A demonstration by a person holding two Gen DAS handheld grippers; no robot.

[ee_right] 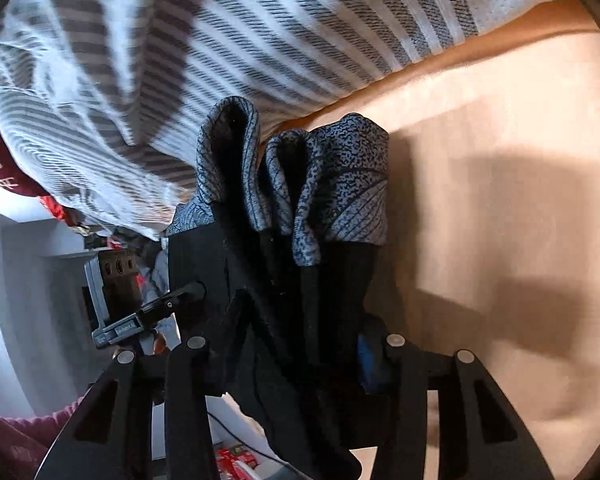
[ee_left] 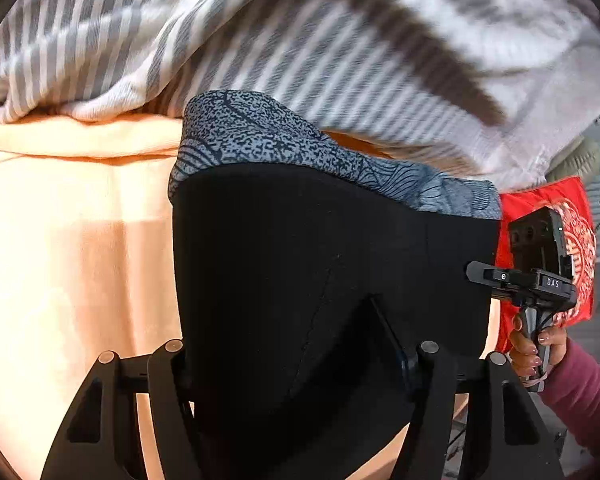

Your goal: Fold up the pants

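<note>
**Black pants held up over the peach sheet**

We see the black pants, patterned waistband far, draped between both grippers' fingers. The left gripper and right gripper each pinch the cloth. A striped blanket lies beyond on the peach sheet.

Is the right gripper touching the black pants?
Touching. In the right wrist view, the black pants fill the right gripper, bunched against both fingers.

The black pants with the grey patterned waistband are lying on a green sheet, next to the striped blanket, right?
Not green. The left wrist view shows the black pants with the grey patterned waistband on a pale orange sheet, next to the grey-and-white striped blanket.
</note>
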